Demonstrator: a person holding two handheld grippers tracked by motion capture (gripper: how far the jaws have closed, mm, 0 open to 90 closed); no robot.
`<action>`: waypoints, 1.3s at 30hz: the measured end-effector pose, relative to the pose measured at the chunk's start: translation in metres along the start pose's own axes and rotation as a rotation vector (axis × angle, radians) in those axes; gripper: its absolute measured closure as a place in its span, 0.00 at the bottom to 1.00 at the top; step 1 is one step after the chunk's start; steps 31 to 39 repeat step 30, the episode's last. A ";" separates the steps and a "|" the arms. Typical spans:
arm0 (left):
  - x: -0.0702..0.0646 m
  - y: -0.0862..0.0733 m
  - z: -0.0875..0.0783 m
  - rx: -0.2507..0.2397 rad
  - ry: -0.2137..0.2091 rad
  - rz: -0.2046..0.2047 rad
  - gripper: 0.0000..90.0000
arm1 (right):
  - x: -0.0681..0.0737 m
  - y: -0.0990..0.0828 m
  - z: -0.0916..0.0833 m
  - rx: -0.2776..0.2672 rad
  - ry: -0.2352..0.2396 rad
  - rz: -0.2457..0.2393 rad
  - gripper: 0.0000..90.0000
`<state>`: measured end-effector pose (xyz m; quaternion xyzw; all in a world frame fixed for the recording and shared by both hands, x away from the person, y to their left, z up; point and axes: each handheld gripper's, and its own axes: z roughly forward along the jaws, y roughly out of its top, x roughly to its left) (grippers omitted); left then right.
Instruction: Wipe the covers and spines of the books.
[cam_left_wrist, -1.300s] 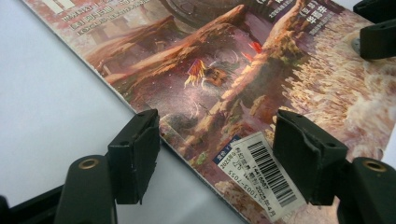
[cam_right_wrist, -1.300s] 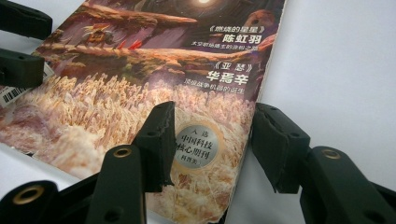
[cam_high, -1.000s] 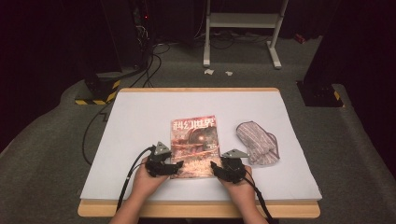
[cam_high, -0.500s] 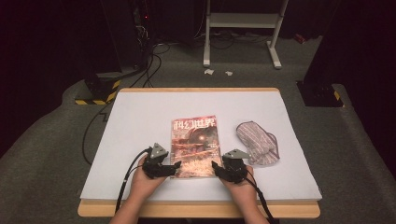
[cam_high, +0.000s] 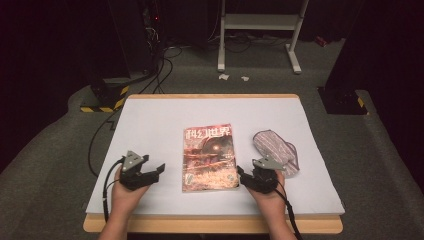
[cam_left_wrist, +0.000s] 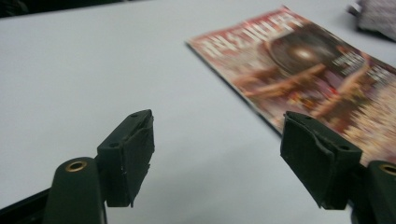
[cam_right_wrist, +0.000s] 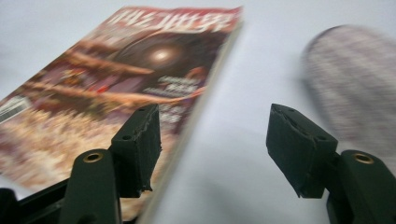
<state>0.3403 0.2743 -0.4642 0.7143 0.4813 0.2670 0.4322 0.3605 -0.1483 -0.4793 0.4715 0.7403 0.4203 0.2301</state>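
Lying flat near the middle of the bench, a little toward its near edge, the magazine (cam_high: 209, 157) is being flanked by both grippers, and nothing is being held by either. The left gripper (cam_high: 152, 172) is being carried well clear of the magazine's left edge, its jaws standing wide with only bare bench between them in the left gripper view; they have just been opening further. The right gripper (cam_high: 245, 176) is being kept just beside the magazine's near right corner, and its jaws have likewise just been opening, the magazine's right edge (cam_right_wrist: 205, 102) running up between them in the right gripper view without being pressed by either pad. Judged from this, a release is being finished or a fresh grip is being prepared; if the magazine is to be taken up again, one pad is best being slid low under the near corner while the cover is being pinned from above, so that single pages are not being peeled off or creased. The striped cloth (cam_high: 276, 150), lying near the bench's right edge and apart from the magazine, is best being left undisturbed. The bench (cam_high: 150, 120) is being covered by a pale sheet inside a wooden rim, and grey carpet, trailing cables, a white stand's legs and hazard-striped tape are being shown in the dark room beyond.
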 end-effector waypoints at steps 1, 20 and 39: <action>0.008 0.001 -0.007 -0.014 0.034 -0.006 0.28 | -0.005 0.001 -0.003 -0.012 -0.022 0.003 0.38; 0.047 0.001 -0.041 -0.081 0.137 -0.064 0.28 | -0.071 0.008 -0.055 -0.148 -0.220 0.126 0.37; 0.045 0.001 -0.040 -0.076 0.135 -0.060 0.28 | -0.070 0.008 -0.053 -0.141 -0.212 0.123 0.37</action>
